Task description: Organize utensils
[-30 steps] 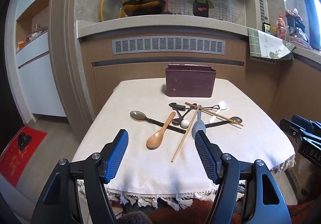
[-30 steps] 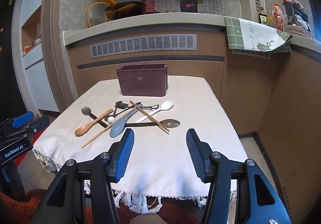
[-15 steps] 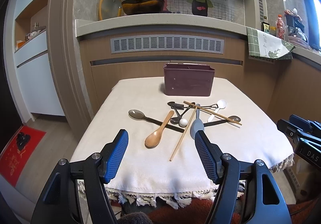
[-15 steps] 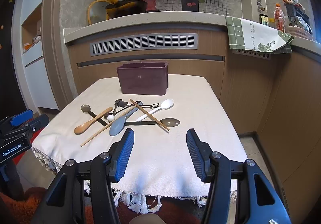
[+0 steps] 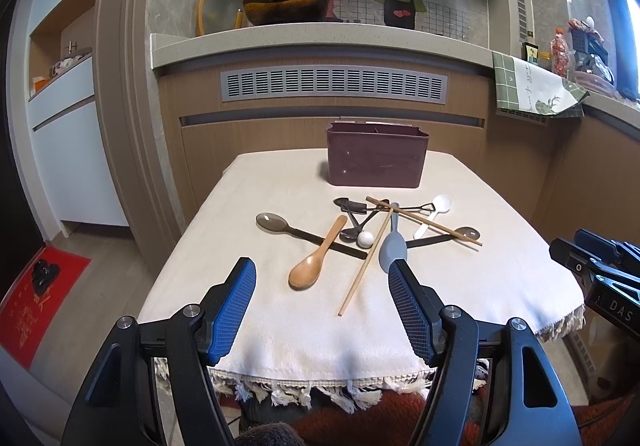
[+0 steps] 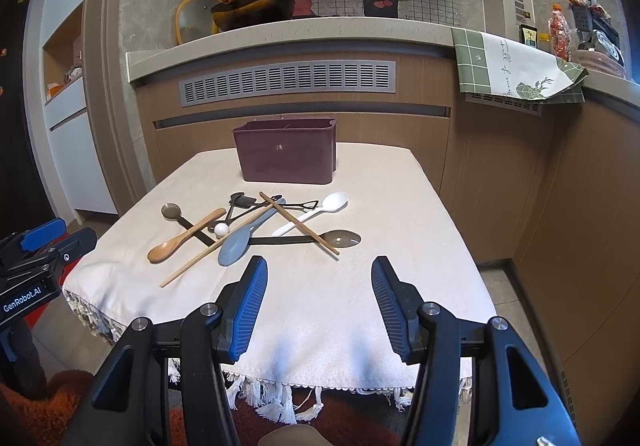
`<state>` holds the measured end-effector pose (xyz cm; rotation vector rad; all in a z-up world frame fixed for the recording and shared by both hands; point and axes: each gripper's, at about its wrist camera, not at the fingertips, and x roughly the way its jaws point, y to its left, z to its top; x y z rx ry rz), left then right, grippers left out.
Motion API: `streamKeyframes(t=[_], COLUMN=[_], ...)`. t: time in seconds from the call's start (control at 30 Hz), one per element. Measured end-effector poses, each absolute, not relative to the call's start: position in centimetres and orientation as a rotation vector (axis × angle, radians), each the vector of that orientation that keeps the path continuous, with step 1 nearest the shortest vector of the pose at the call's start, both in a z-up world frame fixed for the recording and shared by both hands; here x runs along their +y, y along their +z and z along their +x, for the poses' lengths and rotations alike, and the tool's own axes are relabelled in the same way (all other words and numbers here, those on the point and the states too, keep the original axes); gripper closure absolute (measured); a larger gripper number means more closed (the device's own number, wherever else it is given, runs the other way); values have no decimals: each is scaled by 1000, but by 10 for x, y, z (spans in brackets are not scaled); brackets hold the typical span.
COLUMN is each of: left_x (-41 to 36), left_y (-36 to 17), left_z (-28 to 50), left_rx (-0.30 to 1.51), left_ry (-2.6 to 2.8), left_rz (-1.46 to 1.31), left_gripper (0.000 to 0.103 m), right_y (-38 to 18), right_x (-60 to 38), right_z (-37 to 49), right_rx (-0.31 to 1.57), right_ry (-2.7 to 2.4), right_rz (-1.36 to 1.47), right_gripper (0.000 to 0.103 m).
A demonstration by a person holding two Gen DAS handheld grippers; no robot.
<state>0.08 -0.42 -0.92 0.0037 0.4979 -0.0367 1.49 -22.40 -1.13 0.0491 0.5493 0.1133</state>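
Observation:
A pile of utensils lies mid-table: a wooden spoon (image 5: 316, 260), a grey spoon (image 5: 393, 248), a white spoon (image 5: 434, 209), two chopsticks (image 5: 362, 270), dark spoons (image 5: 276, 224) and small black utensils. A maroon divided holder (image 5: 376, 158) stands behind them. In the right wrist view the pile (image 6: 240, 238) and the holder (image 6: 286, 160) show too. My left gripper (image 5: 322, 274) is open and empty above the table's near edge. My right gripper (image 6: 318, 272) is open and empty, short of the pile.
The table wears a cream cloth (image 5: 304, 330) with a tasselled front edge. A wooden counter (image 5: 332, 42) with a vent and a pan stands behind. A green towel (image 6: 512, 66) hangs at right. A red mat (image 5: 36, 306) lies on the floor at left.
Both grippers have drifted slightly toward the table; the utensils sit a little larger and lower in view. Nothing was grasped.

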Motion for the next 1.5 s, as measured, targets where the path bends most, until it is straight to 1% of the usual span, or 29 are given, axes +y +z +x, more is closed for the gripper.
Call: streamKeyframes(t=[1.5], left_x=[-1], left_y=[-11], left_z=[2], left_rx=[522], left_ry=[-40], left_rz=[-4], left_gripper=[34], right_y=[-14], right_x=[-224], right_z=[17], right_rx=[566], right_ry=[118], right_rz=[53], right_gripper=[51])
